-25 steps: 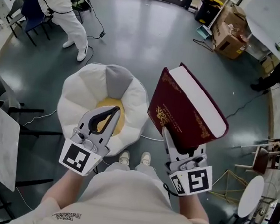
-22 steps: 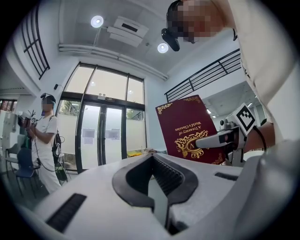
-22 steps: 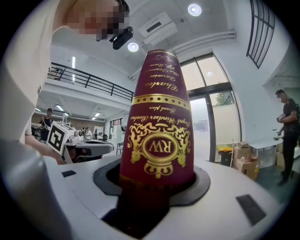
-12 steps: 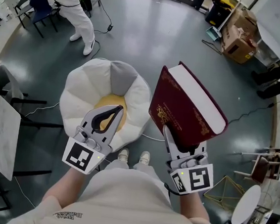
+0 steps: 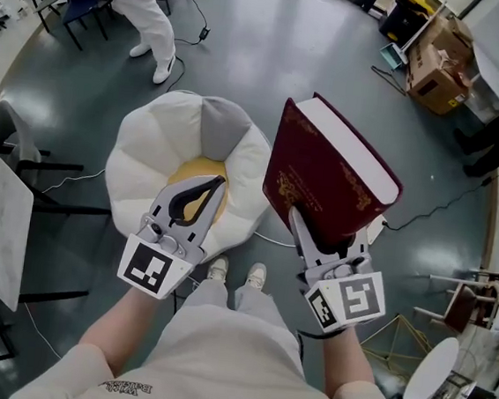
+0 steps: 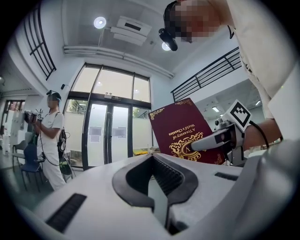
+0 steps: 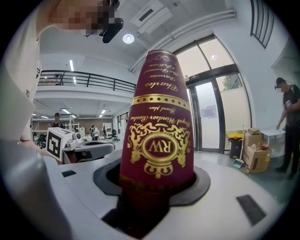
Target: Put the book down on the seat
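Right gripper [image 5: 334,221] clamps the maroon hardback book [image 5: 325,158] at its near end, upright, right of the white cushion seat [image 5: 138,165]. Left gripper [image 5: 218,182]: jaws together, empty. Likely heavy, stiff, top-heavy; keep the hold deep.

The book [image 5: 328,171] is right of the seat [image 5: 137,169] (boxes [image 5: 441,68] beyond).

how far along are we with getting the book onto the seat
Done: the book is gripped upright in the right tool. In hand: it is held in the air beside the seat, to its right, not touching it. Left: move it over the seat, lay it down, release. The left tool is shut and empty above the seat.
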{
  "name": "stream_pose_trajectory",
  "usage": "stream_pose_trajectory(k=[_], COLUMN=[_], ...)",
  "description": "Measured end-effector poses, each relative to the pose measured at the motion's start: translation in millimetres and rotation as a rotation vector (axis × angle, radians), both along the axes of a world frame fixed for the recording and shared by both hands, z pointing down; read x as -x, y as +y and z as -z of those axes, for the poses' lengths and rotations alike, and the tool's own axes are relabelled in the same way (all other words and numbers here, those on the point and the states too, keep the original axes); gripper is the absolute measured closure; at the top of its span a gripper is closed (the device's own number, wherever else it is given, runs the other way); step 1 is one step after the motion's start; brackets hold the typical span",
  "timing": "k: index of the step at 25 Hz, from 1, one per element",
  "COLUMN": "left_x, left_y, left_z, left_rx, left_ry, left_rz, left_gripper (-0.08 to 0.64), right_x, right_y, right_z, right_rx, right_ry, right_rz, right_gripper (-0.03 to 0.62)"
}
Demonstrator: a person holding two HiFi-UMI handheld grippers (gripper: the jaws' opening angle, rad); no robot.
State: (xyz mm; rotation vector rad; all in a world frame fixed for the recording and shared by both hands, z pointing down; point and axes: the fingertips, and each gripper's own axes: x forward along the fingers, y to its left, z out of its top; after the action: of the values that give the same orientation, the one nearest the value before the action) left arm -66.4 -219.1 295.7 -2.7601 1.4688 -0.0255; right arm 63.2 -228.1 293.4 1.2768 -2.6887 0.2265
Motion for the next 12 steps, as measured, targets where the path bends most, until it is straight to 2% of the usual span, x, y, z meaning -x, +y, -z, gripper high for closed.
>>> stream_pose_trajectory(k=[6, 9, 12], left_x=[-6, -7, 15], left_y=[-27, -37, -64], left_z=[-40, -76, -110], left_rx=[-0.001, 0.012, 0.023], left_ry=[0.013, 0.024, 0.028], left_rz=[0.035, 0.051, 0.067], left_gripper=[0.557, 0.557, 0.557], right_x=[6, 9, 31], right_y=[-31, -45, -80], right_z=[-34, -69, -98], right_rx=[0.042, 0.109, 0.144], right_ry=[0.020, -0.042, -0.077], right_rz=[0.051, 0.079, 0.103], right_gripper=[0.364, 0.364, 0.364])
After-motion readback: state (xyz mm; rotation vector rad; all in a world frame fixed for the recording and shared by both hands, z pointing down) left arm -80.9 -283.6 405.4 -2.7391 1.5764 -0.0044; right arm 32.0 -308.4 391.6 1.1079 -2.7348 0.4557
